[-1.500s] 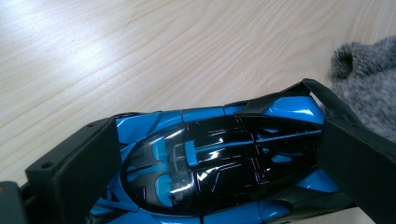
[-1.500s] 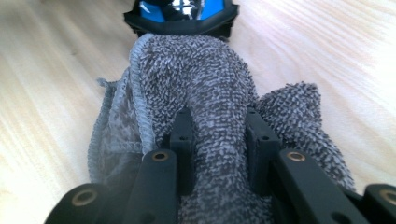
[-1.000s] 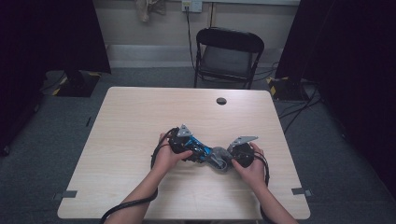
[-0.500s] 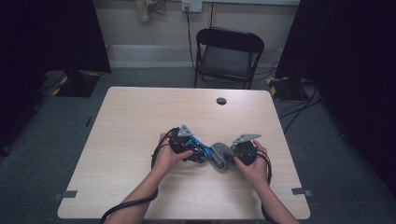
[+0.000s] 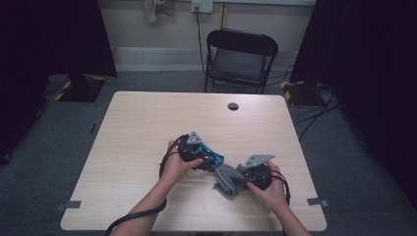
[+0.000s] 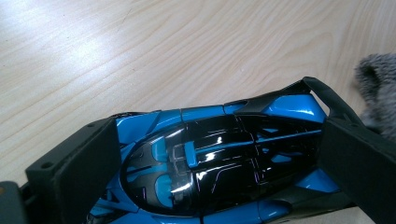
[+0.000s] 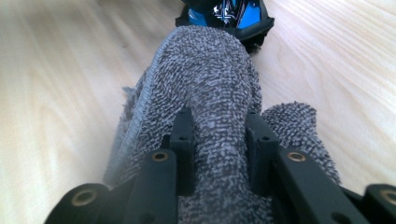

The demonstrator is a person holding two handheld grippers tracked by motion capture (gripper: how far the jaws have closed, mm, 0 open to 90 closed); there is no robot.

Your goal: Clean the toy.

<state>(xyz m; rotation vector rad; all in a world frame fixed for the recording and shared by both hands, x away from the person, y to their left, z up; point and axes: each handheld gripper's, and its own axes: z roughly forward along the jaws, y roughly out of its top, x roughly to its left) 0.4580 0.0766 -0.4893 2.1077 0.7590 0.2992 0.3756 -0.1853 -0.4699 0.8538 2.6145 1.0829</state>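
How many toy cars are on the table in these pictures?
1. The blue and black toy car sits between the jaws of the left hand-held gripper, near the table's middle, beside the grey cloth. Another car could hide under the hands.

The left gripper (image 6: pixel 210 154) clamps a blue and black toy car (image 6: pixel 215 158) between its two black jaws, above the wooden table (image 6: pixel 140 56). A grey cloth (image 6: pixel 380 88) shows beside the car's tail end.
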